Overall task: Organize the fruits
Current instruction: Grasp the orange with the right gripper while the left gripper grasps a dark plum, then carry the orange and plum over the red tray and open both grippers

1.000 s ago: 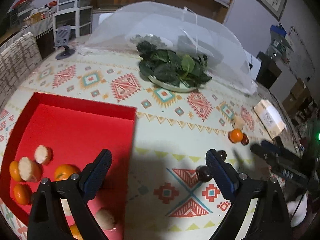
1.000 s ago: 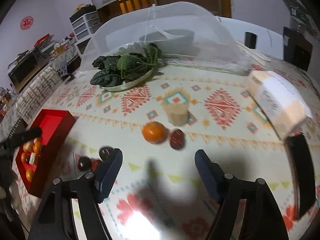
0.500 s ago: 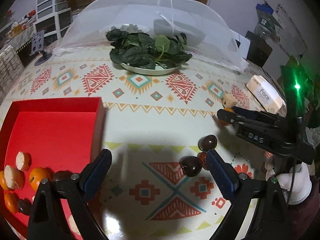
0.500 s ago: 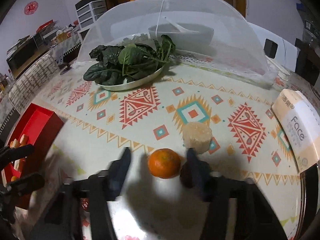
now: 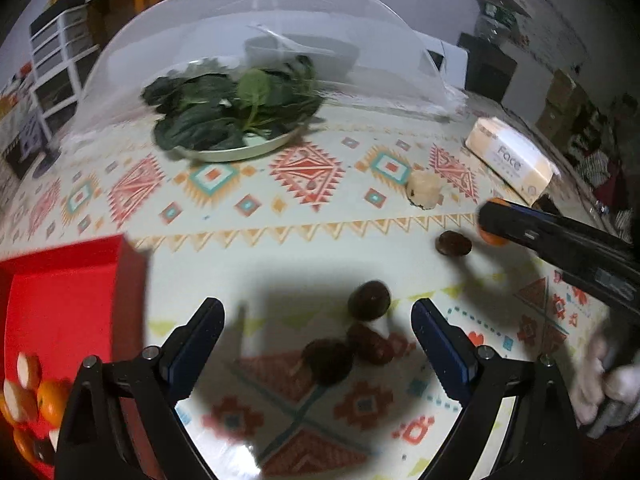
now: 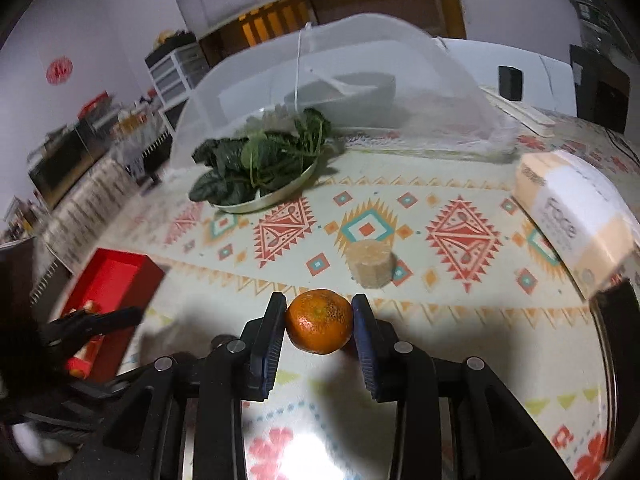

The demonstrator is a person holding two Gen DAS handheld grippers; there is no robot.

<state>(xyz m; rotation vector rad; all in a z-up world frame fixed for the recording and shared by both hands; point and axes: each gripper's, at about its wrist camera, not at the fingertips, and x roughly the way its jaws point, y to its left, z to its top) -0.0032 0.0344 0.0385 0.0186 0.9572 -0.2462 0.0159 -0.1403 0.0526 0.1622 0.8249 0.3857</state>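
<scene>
My right gripper [image 6: 319, 322] is shut on a mandarin orange [image 6: 319, 321], with both pads against its sides just above the table. In the left wrist view the same gripper [image 5: 496, 224] shows at the right with the orange [image 5: 493, 237] behind it. My left gripper [image 5: 316, 320] is open and empty over three dark round fruits [image 5: 369, 301] [image 5: 328, 361] [image 5: 366, 342]. A fourth dark fruit [image 5: 453, 243] lies farther right. The red tray [image 5: 60, 304] at the left holds several oranges [image 5: 50, 402] and pale cut pieces [image 5: 24, 368].
A pale cut cylinder [image 6: 370, 263] stands just beyond the orange. A plate of dark leafy greens [image 6: 260, 168] sits farther back before a white mesh food cover [image 6: 340, 80]. A tissue box [image 6: 576, 220] lies at the right. A patterned cloth [image 6: 280, 236] covers the table.
My right gripper moved forward and closed on the orange. My left gripper swung right, away from the red tray, and now hangs over the dark fruits.
</scene>
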